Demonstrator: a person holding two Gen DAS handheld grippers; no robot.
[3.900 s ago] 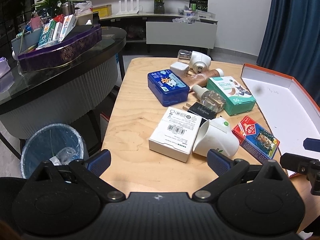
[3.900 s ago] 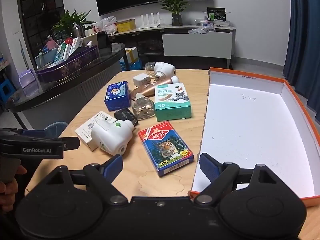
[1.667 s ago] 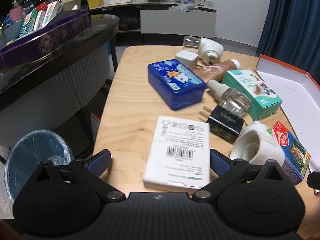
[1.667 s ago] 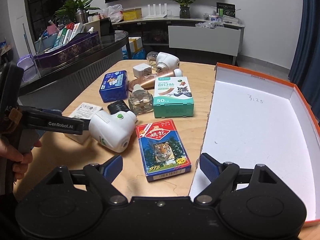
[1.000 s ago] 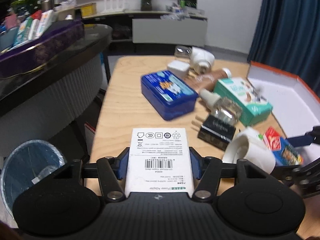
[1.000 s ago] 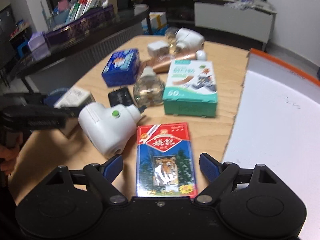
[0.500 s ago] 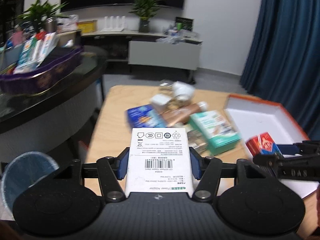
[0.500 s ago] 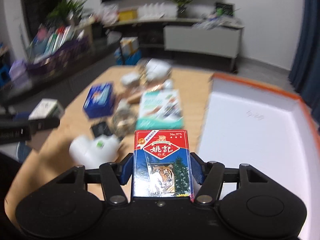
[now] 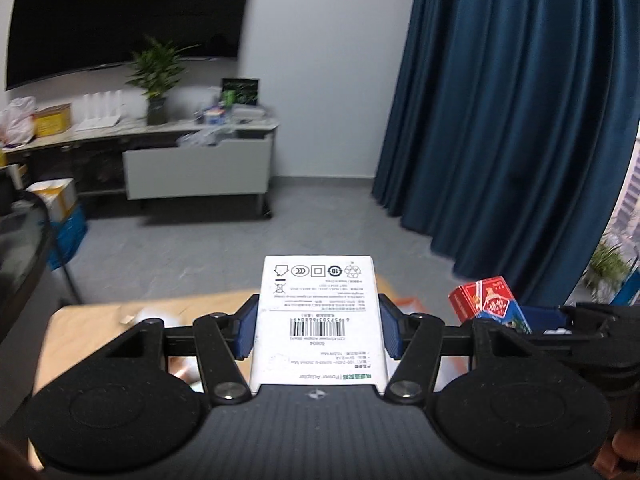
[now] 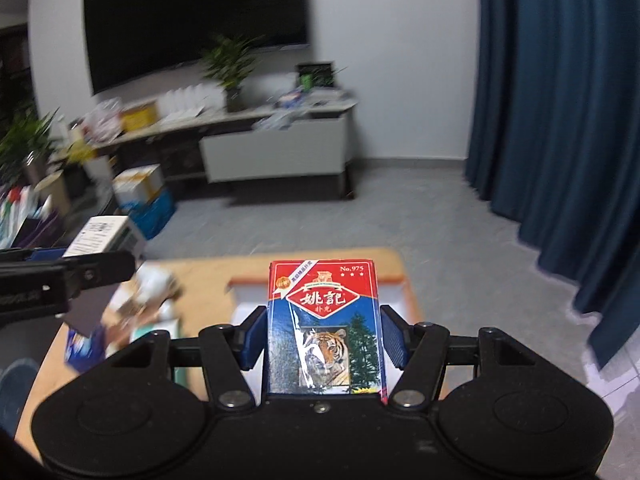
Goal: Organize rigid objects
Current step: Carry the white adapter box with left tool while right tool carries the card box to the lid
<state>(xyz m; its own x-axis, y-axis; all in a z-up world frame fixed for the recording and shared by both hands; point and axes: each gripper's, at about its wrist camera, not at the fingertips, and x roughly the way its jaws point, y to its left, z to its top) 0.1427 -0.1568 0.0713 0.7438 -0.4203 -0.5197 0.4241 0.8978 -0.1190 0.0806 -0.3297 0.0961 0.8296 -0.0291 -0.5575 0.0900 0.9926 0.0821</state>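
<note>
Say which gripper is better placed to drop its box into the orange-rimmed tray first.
Right, probably. The right gripper holds the card box directly over the tray; the left gripper with the white box sits off to the side.

The wooden table (image 10: pixel 208 276) is showing only as a blur, its small objects (image 10: pixel 156 292) smearing beyond recognition. The orange-rimmed box (image 10: pixel 320 280) is hiding mostly behind the card pack (image 10: pixel 324 324). The white box (image 9: pixel 318 320) is blocking the table's middle.
</note>
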